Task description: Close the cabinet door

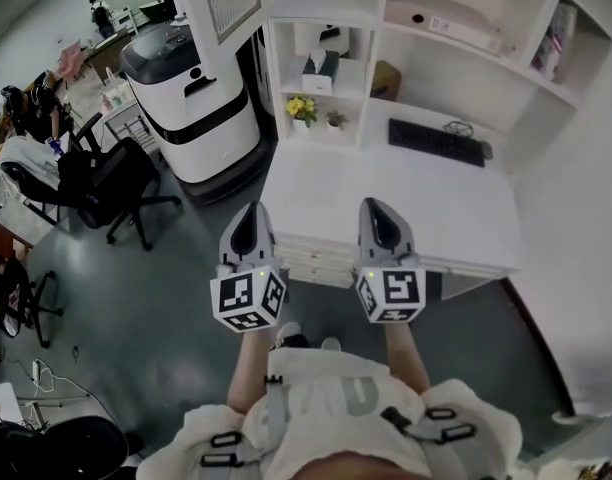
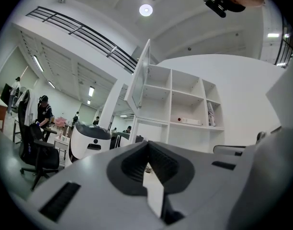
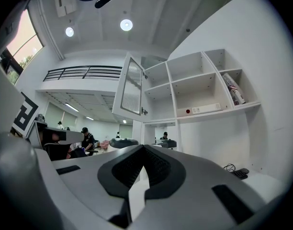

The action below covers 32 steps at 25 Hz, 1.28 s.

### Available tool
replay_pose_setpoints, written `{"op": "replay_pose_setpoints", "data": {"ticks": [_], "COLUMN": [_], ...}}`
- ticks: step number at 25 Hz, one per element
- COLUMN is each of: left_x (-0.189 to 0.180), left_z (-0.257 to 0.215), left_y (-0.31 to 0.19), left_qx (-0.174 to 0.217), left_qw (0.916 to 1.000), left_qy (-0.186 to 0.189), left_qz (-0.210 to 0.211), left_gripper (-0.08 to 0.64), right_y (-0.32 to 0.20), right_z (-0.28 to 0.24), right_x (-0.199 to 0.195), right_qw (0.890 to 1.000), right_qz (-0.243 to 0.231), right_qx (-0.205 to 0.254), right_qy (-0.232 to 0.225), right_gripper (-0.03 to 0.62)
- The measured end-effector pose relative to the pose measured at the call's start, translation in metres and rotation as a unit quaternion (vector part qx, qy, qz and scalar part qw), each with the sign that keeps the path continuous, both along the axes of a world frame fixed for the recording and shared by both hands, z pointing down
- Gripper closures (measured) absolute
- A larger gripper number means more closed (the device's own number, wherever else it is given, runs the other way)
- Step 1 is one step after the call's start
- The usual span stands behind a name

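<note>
The white cabinet door [image 1: 229, 3], with a ribbed glass pane, stands swung open at the upper left of the wall shelves [image 1: 456, 28]. It also shows in the left gripper view, cabinet door [image 2: 139, 80], and in the right gripper view, cabinet door [image 3: 129, 87], high above both grippers. My left gripper [image 1: 249, 211] and right gripper [image 1: 378, 206] are held side by side over the near edge of the white desk [image 1: 326, 193], pointing level toward the shelves. Both are shut with nothing between the jaws: left gripper [image 2: 147, 145], right gripper [image 3: 143, 148]. Neither touches the door.
A white rounded machine [image 1: 191, 88] stands left of the desk, under the open door. A black office chair [image 1: 116, 183] sits further left. On the desk lie a black keyboard [image 1: 434, 142] and a yellow flower pot [image 1: 302, 108]. People work at the far left.
</note>
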<state>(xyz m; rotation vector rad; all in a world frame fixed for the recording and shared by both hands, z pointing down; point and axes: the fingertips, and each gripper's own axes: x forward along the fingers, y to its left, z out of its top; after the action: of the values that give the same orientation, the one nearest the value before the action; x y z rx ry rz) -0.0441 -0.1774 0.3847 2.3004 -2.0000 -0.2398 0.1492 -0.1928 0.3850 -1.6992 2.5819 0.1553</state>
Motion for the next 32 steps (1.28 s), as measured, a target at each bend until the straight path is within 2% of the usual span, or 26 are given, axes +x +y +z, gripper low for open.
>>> {"op": "replay_pose_setpoints", "data": {"ticks": [8, 18, 21, 23, 25, 32], "left_x": [-0.01, -0.022, -0.022, -0.025, -0.029, -0.037], "left_z": [0.004, -0.006, -0.009, -0.01, -0.01, -0.016], "left_y": [-0.008, -0.023, -0.027, -0.03, -0.032, -0.044], "left_qx": [-0.006, 0.019, 0.024, 0.029, 0.029, 0.031], "left_qw": [1.0, 0.9993, 0.9986, 0.9981, 0.9979, 0.9969], "left_qy": [-0.006, -0.012, -0.007, 0.003, 0.009, 0.023], "left_qz": [0.004, 0.03, 0.048, 0.054, 0.058, 0.069], "left_gripper": [0.555, 0.548, 0.375, 0.311, 0.287, 0.281], "right_y": [-0.007, -0.019, -0.02, -0.021, -0.022, -0.031], "right_z": [-0.002, 0.005, 0.009, 0.008, 0.011, 0.01], "right_x": [-0.007, -0.018, -0.022, -0.025, -0.025, -0.03], "right_qw": [1.0, 1.0, 0.999, 1.0, 0.999, 0.999], "right_qz": [0.003, 0.019, 0.022, 0.018, 0.023, 0.024], "right_qx": [-0.004, -0.015, -0.021, -0.019, -0.024, -0.023], "right_qy": [-0.006, -0.015, -0.016, -0.012, -0.014, -0.019], "right_gripper": [0.589, 0.588, 0.589, 0.588, 0.588, 0.588]}}
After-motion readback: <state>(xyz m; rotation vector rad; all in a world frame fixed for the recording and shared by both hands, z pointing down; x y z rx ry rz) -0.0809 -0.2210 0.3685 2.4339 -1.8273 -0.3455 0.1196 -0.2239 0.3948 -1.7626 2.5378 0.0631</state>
